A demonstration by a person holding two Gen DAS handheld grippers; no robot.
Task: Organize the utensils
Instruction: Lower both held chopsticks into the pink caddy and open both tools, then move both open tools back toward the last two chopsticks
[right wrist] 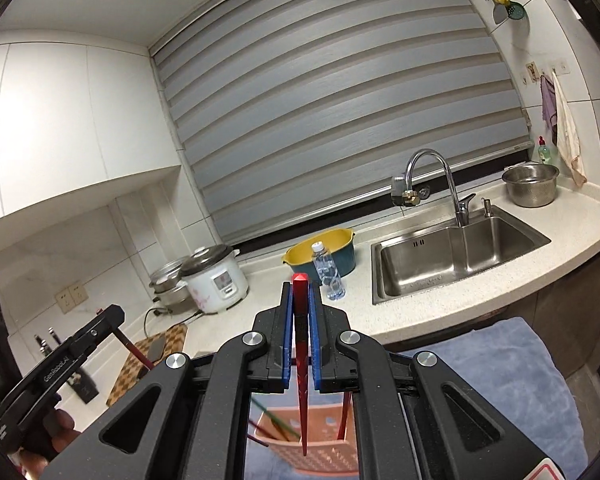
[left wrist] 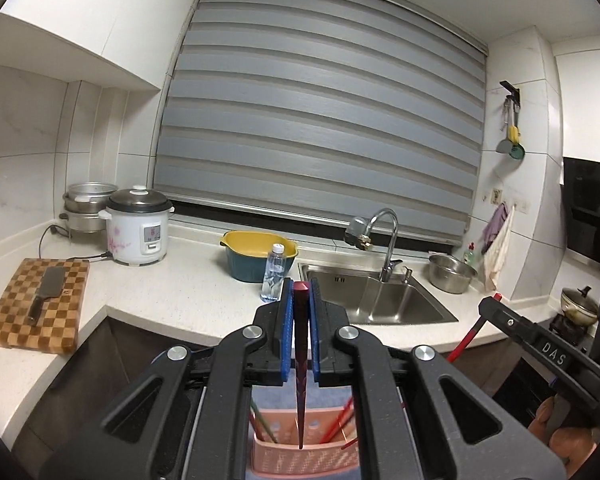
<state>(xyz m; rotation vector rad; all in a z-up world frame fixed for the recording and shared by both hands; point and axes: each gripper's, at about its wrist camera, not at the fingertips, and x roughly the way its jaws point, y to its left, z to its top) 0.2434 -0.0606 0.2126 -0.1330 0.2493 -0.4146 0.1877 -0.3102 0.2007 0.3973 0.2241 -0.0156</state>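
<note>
My left gripper point(left wrist: 301, 292) is shut on a dark red chopstick point(left wrist: 301, 360) that hangs point down over a pink perforated basket point(left wrist: 304, 456). Several red and green chopsticks point(left wrist: 336, 424) stand in that basket. My right gripper point(right wrist: 300, 294) is shut on a bright red chopstick point(right wrist: 301, 360), its tip above the same pink basket point(right wrist: 324, 452). The right gripper also shows at the right of the left wrist view point(left wrist: 496, 308), and the left gripper at the lower left of the right wrist view point(right wrist: 108, 320).
The basket sits on a blue towel point(right wrist: 512, 368). The counter holds a checkered cutting board with a cleaver point(left wrist: 40, 300), a rice cooker point(left wrist: 138, 228), a yellow-and-teal bowl point(left wrist: 256, 252), a water bottle point(left wrist: 274, 272), a sink point(left wrist: 380, 300) and a steel bowl point(left wrist: 452, 272).
</note>
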